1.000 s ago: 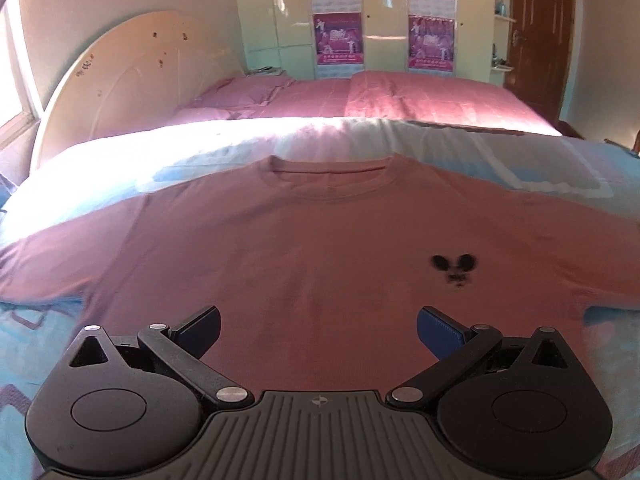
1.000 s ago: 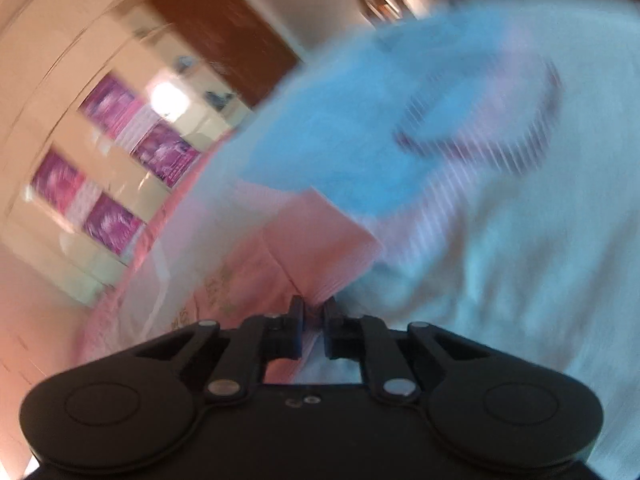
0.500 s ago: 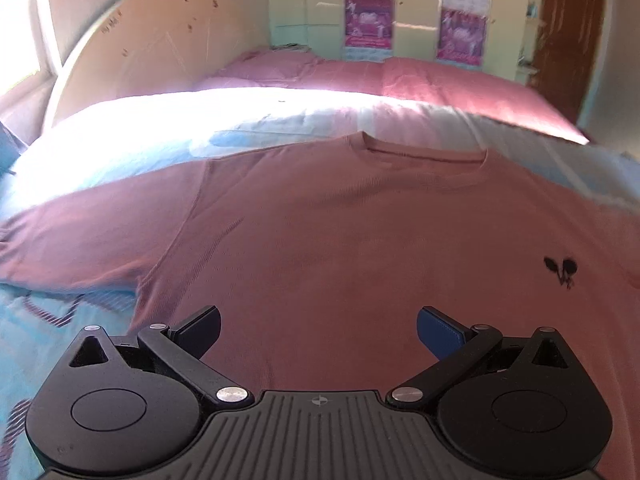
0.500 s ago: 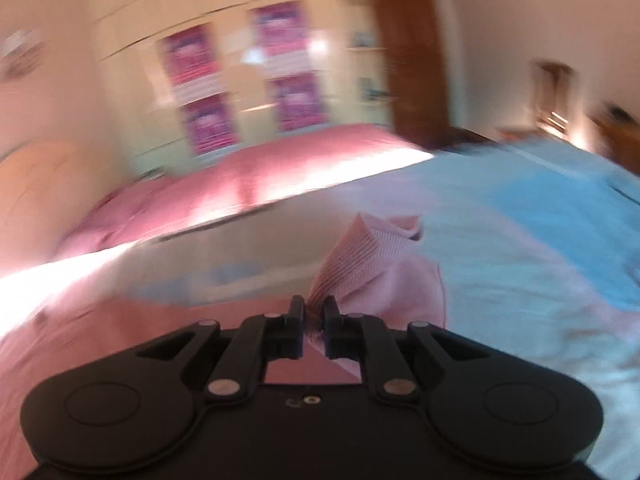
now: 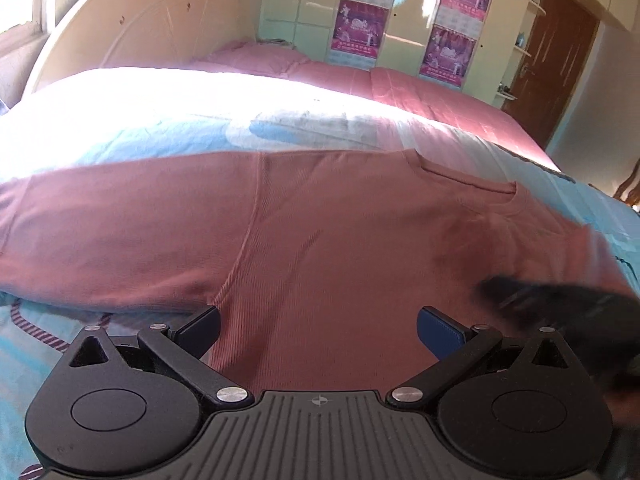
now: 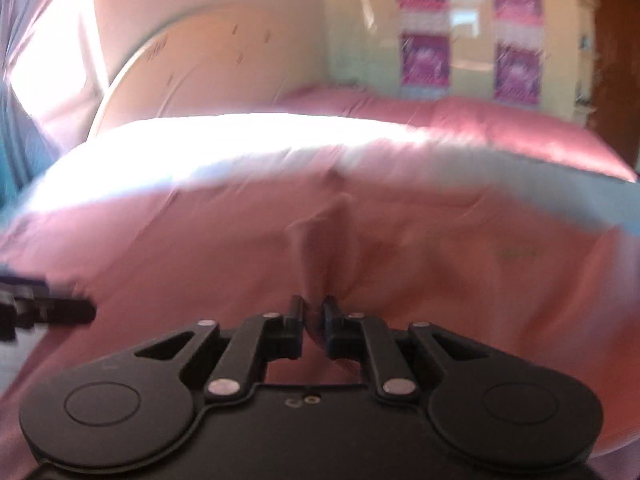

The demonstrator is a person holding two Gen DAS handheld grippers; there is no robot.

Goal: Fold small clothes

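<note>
Pink T-shirt (image 5: 320, 240): flat on bed (image 5: 120, 136), right sleeve folded inward. Right gripper (image 6: 313, 316): fingers just parting, fabric ridge between (release under way). Left gripper (image 5: 318, 326): fingers wide apart, empty.

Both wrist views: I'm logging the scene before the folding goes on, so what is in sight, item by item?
T-shirt: one, dusty pink, spread on the bed, a ridge of it between the right gripper's jaws.
Bedsheet: one, light blue and white, under the T-shirt.
Blanket: one, pink, far side of the bed.
Headboard: one, cream, left end.
Posters: four, purple, on the wardrobe.
Door: one, brown, far right.
Left gripper: black, open over the T-shirt.
Right gripper: black, jaws just opening.
</note>
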